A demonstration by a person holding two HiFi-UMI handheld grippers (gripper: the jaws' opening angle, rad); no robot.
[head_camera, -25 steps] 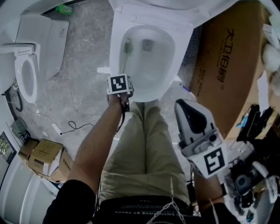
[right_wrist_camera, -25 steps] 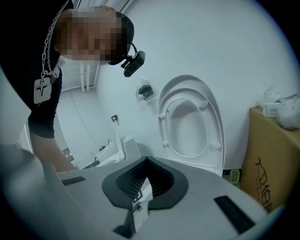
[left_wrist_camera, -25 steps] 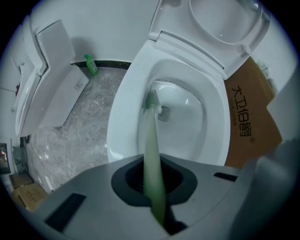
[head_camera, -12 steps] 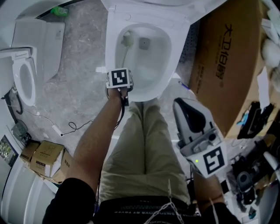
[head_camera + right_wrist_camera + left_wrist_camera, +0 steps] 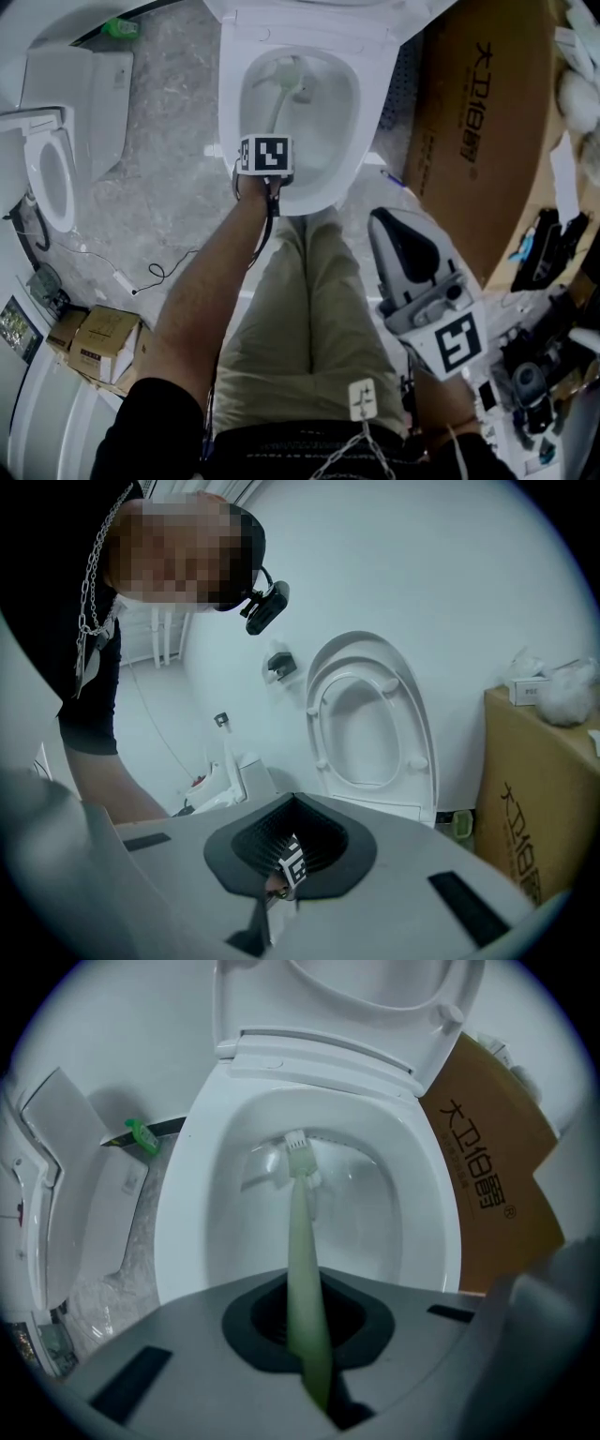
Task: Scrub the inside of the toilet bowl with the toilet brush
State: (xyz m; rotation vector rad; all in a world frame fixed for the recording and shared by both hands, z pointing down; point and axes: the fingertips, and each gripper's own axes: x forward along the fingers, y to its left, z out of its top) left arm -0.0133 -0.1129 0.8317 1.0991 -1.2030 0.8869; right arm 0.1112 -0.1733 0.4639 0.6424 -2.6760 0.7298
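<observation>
The white toilet bowl [image 5: 234, 112] stands open at the top of the head view, its seat and lid [image 5: 366, 714] raised against the wall. My left gripper [image 5: 263, 156] hovers over the bowl's near rim, shut on the pale green handle of the toilet brush [image 5: 302, 1269]. The brush head [image 5: 298, 1150] presses on the bowl's far inner wall and shows in the head view as the brush head [image 5: 289, 75]. In its own view the left gripper [image 5: 311, 1354] clamps the handle. My right gripper [image 5: 394, 234] is shut and holds nothing, away from the bowl beside my right leg; in its own view the right gripper [image 5: 281, 860] points toward the wall.
A large brown cardboard box [image 5: 478, 122] stands close on the toilet's right. A second toilet [image 5: 56, 169] sits at the left, with a green bottle [image 5: 117, 28] behind it. Small cardboard boxes [image 5: 94, 342] and a cable [image 5: 155, 272] lie on the grey floor at the lower left.
The brush head has swept from the bowl's left inner wall up and right to its far wall. My left gripper shifted slightly right with it. The right gripper has barely moved.
</observation>
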